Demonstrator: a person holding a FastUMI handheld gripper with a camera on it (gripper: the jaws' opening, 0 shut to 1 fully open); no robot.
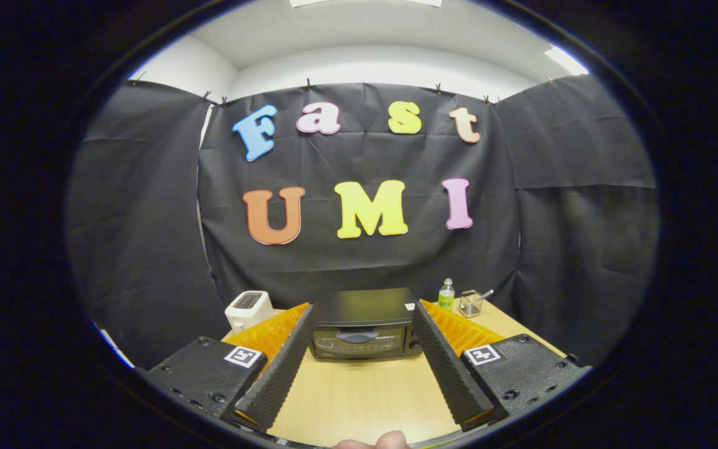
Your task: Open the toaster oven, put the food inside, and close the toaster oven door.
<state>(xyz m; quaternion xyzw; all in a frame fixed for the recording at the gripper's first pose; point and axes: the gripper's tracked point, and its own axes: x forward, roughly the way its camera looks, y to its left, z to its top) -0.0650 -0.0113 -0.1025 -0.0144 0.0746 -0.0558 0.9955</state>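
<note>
1. gripper is spread wide, fingers apart and holding nothing, aimed straight at the oven, which shows between the fingertips.
2. oven sits at the far side of the table, door shut, handle across the upper front of the door. bare table lies between fingers and oven.
3. food: i cannot tell where it is from this frame, nothing on the table reads as food. risk: task stalls after the door opens if the food is out of reach.
4. risk: fingers this wide may straddle the handle and miss it, or close on the door edge, so the grip slips when pulling down.
5. risk: oven looks light and unanchored; a pull outward instead of downward could drag it forward.
6. risk: toaster stands just left of the oven, bottle and small wire basket just right of it. a wide approach or a sideways swing could knock the bottle over.
7. risk: door dropping open fast could hit the table hard if released early.
8. fingertip of the person shows at the near table edge, well apart from the oven.
</note>
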